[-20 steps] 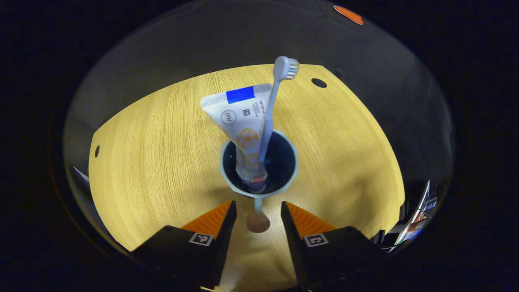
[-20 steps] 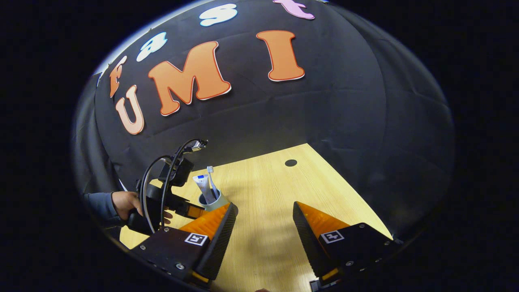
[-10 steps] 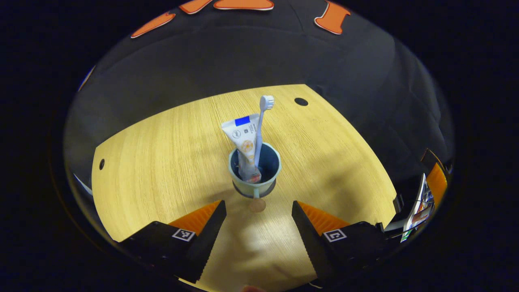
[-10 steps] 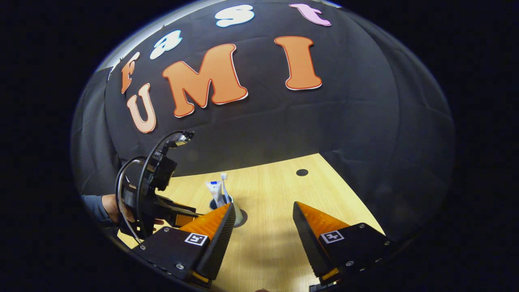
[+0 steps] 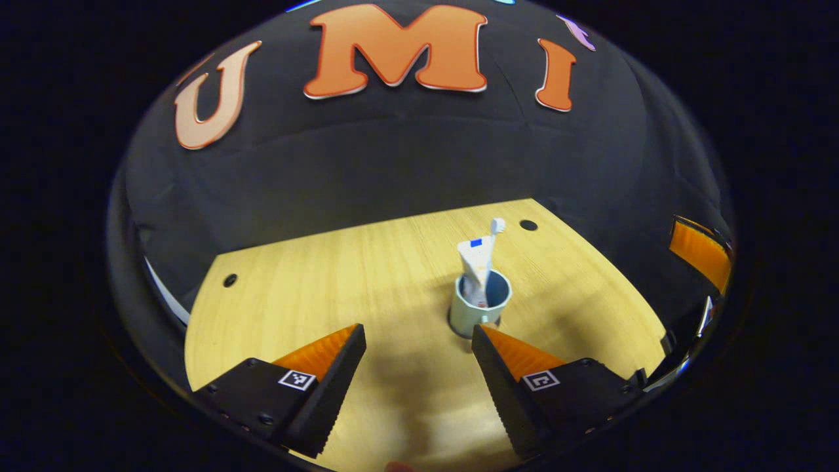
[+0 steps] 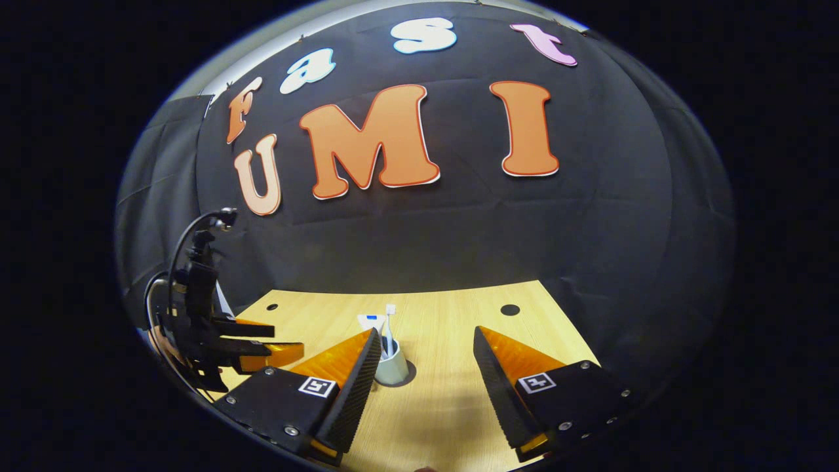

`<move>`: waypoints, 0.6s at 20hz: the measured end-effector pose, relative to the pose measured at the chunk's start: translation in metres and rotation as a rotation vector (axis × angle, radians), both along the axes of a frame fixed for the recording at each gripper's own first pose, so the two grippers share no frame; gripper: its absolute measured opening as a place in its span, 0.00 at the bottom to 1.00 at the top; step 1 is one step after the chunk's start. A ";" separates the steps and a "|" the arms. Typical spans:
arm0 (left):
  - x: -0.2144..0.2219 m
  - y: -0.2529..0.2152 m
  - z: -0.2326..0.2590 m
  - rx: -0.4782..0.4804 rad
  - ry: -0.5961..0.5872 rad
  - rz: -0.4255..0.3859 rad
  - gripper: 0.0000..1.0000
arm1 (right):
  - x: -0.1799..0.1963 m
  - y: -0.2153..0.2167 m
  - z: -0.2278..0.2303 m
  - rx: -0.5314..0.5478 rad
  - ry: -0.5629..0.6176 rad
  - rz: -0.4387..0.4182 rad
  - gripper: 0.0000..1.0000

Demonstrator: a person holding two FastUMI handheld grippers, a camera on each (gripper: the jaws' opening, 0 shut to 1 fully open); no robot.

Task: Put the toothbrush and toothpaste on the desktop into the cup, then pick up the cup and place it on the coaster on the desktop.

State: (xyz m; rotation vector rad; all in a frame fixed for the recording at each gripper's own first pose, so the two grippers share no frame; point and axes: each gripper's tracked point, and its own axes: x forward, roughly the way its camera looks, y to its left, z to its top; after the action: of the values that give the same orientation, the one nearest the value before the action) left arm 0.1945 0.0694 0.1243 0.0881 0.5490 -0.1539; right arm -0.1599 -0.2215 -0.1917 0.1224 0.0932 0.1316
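Since the toothpaste tube and toothbrush stand upright inside it, the pale mug reads as loaded; it sits on a dark round coaster toward the table's far right corner. Left hand-held gripper: fingers spread, empty, just near side of the mug, apart from it. Right hand-held gripper: spread, empty. Judgement: placement done, nothing left to grip.
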 end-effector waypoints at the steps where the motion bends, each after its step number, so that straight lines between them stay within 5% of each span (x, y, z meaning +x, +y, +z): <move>1: -0.002 0.009 0.006 -0.002 -0.037 0.023 0.98 | 0.003 0.005 0.002 0.000 -0.006 0.008 0.86; 8: -0.036 0.087 0.067 0.016 -0.339 0.184 0.96 | 0.015 0.037 0.028 -0.023 -0.079 0.070 0.86; 12: -0.048 0.093 0.100 0.035 -0.465 0.212 0.96 | 0.012 0.049 0.043 -0.052 -0.140 0.107 0.86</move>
State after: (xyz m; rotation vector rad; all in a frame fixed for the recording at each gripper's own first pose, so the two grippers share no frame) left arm 0.1462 0.1619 0.2247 0.0952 0.0949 0.0833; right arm -0.1484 -0.1722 -0.1489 0.0558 -0.0370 0.2436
